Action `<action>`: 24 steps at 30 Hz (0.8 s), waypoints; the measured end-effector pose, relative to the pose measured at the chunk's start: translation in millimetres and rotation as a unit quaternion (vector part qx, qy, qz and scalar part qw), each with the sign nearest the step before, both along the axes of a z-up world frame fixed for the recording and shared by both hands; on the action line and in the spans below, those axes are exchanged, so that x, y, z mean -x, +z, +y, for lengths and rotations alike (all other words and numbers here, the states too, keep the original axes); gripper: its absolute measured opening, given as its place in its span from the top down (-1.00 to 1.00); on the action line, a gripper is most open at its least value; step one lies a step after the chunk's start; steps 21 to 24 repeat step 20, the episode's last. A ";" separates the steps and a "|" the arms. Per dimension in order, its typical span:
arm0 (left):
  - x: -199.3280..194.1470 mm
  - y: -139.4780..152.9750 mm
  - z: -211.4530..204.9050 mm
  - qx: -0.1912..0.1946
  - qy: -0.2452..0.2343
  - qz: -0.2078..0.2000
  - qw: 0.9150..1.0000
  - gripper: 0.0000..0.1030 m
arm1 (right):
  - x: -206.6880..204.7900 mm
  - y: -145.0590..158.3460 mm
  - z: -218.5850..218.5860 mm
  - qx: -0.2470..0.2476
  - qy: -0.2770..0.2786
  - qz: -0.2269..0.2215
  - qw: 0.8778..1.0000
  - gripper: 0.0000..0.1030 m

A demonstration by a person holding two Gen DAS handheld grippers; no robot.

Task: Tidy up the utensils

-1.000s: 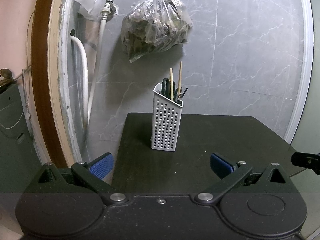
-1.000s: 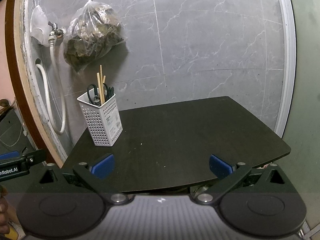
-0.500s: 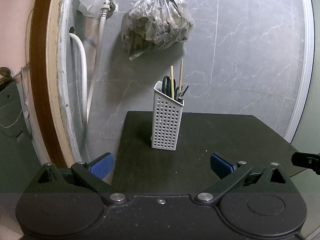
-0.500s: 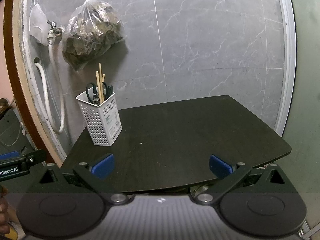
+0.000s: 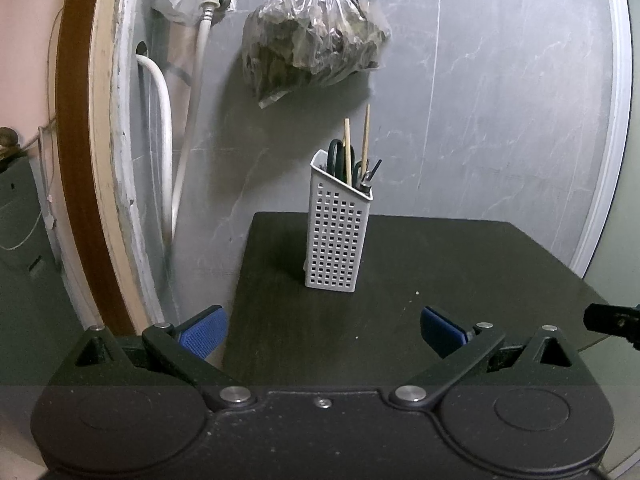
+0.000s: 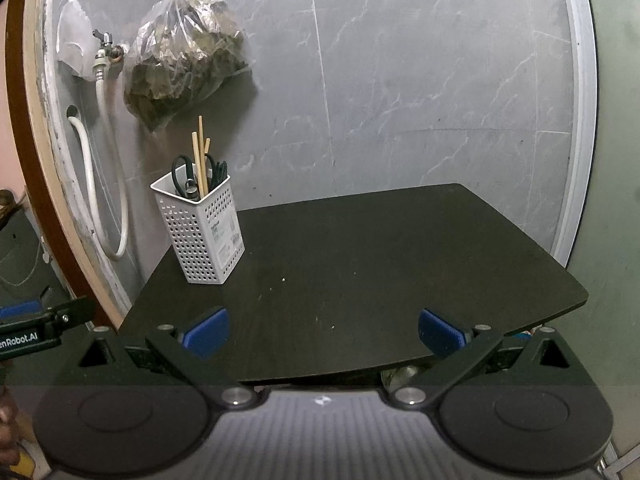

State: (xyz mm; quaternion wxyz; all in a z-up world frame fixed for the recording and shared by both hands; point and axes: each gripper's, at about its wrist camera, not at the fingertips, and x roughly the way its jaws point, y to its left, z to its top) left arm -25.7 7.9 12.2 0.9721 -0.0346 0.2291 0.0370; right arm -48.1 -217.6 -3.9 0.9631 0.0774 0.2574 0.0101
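Left gripper (image 5: 322,328) edged nearer, utensil basket (image 5: 336,236) straight ahead, apart

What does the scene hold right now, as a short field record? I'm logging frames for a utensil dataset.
surface: dark table
holder: white perforated caddy, upright, near the table's back left corner
contents: chopsticks, scissors, other dark items unclear
left hand-held gripper: open, empty
right hand-held gripper: open, empty
wall: hanging bag, tap with hose
loose utensils on table: none visible
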 end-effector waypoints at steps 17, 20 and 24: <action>-11.9 -4.8 -2.4 0.000 -0.018 0.005 1.000 -0.99 | -12.1 -3.1 -2.1 0.000 -0.004 0.014 1.000 -0.99; -14.6 -6.4 -4.4 -0.002 -0.018 0.009 1.000 -0.99 | -14.6 -4.8 -2.7 0.000 -0.003 0.017 1.000 -0.99; -14.6 -6.4 -4.4 -0.002 -0.018 0.009 1.000 -0.99 | -14.6 -4.8 -2.7 0.000 -0.003 0.017 1.000 -0.99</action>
